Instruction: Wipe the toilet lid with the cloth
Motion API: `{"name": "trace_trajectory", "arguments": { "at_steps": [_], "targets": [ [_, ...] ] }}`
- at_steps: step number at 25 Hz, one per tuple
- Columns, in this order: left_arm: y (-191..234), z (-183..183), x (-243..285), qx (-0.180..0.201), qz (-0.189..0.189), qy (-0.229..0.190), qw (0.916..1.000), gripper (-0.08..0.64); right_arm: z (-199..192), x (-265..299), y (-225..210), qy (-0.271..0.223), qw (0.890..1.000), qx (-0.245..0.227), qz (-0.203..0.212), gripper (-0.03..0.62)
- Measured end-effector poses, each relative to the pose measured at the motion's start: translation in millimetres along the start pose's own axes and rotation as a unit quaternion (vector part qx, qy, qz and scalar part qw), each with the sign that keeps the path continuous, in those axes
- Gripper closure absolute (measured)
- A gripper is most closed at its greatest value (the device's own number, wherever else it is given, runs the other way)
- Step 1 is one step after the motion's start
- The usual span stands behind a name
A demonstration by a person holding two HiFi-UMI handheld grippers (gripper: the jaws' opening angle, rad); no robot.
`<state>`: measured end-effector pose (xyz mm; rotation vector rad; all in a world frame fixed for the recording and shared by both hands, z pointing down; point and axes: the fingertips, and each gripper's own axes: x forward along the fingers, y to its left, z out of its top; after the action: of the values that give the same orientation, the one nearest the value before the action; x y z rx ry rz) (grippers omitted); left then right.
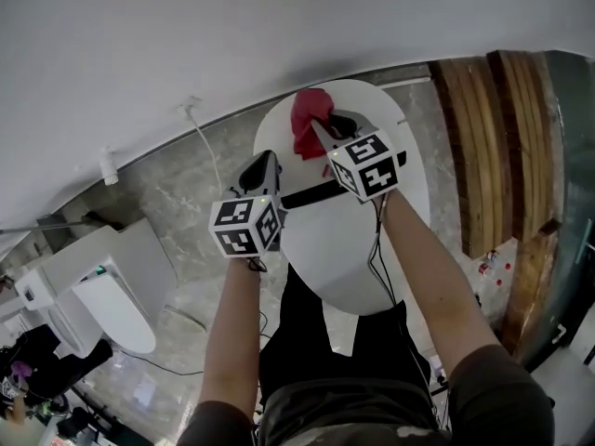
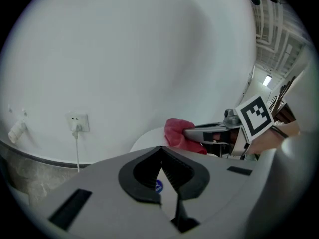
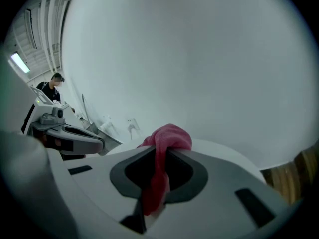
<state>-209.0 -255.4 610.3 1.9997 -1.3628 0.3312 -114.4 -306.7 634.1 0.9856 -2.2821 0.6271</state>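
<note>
The right gripper point(image 1: 327, 130) is clamped on the red cloth point(image 1: 305, 124) and holds it at the far end of the white toilet lid point(image 1: 349, 249), seemingly placed to wipe. The left gripper point(image 1: 263, 163), jaws together and empty, hovers by the lid's left edge, probably to keep clear.

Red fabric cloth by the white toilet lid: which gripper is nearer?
Right. The right gripper is shut on the red fabric cloth at the far end of the white toilet lid. The left gripper, shut and empty, is apart from it, by the lid's left edge.
</note>
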Motion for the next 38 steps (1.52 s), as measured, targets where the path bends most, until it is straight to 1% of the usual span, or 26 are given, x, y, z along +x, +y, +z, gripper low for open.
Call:
{"name": "trace_trajectory", "arguments": {
  "at_steps": [3,5,7,9,11,14,17,19,21,25,28,31,33,35,38],
  "targets": [
    [-29,1,13,0.005,0.000,-0.004,1.0000,0.552,-12,-26,-46,-0.005,0.999,0.028,-0.023,0.549],
    [-53,0,22,0.007,-0.001,-0.005,1.0000,0.552,-24,-46,-77,0.000,0.998,0.037,-0.042,0.549],
    [-81,-4,30,0.008,-0.006,-0.006,0.9999,0.552,-43,-68,-104,0.013,0.998,0.036,-0.055,0.549],
    [-109,-10,36,0.003,-0.015,-0.009,0.9998,0.552,-62,-87,-125,0.028,0.998,0.023,-0.060,0.549],
    [-131,-21,38,-0.001,-0.015,-0.011,0.9998,0.552,-77,-101,-139,0.040,0.997,0.014,-0.057,0.549],
    [-149,-40,37,-0.004,-0.002,-0.010,0.9999,0.552,-92,-118,-151,0.053,0.997,0.004,-0.051,0.549],
    [-152,-46,28,-0.010,0.011,-0.015,0.9998,0.552,-88,-127,-149,0.052,0.997,-0.009,-0.048,0.549],
    [-144,-44,17,-0.009,0.022,-0.020,0.9995,0.552,-74,-129,-131,0.038,0.999,-0.014,-0.035,0.549],
    [-126,-42,2,-0.008,0.038,-0.024,0.9990,0.552,-58,-126,-99,0.020,0.999,-0.022,-0.011,0.549],
    [-79,-37,-32,-0.014,0.068,-0.033,0.9970,0.552,-36,-107,-8,-0.002,0.998,-0.030,0.054,0.549],
    [-40,-42,-61,-0.021,0.083,-0.031,0.9958,0.552,-32,-84,68,-0.001,0.994,-0.039,0.098,0.549],
    [-5,-53,-85,-0.019,0.089,-0.016,0.9957,0.552,-40,-57,128,0.016,0.992,-0.045,0.121,0.549],
    [12,-62,-98,-0.015,0.089,-0.003,0.9959,0.552,-51,-41,156,0.031,0.990,-0.043,0.127,0.549],
    [26,-71,-107,-0.014,0.090,0.008,0.9958,0.552,-62,-28,173,0.043,0.990,-0.041,0.129,0.549],
    [40,-78,-111,-0.021,0.091,0.012,0.9956,0.552,-73,-15,177,0.047,0.990,-0.043,0.128,0.549]
  ]
}}
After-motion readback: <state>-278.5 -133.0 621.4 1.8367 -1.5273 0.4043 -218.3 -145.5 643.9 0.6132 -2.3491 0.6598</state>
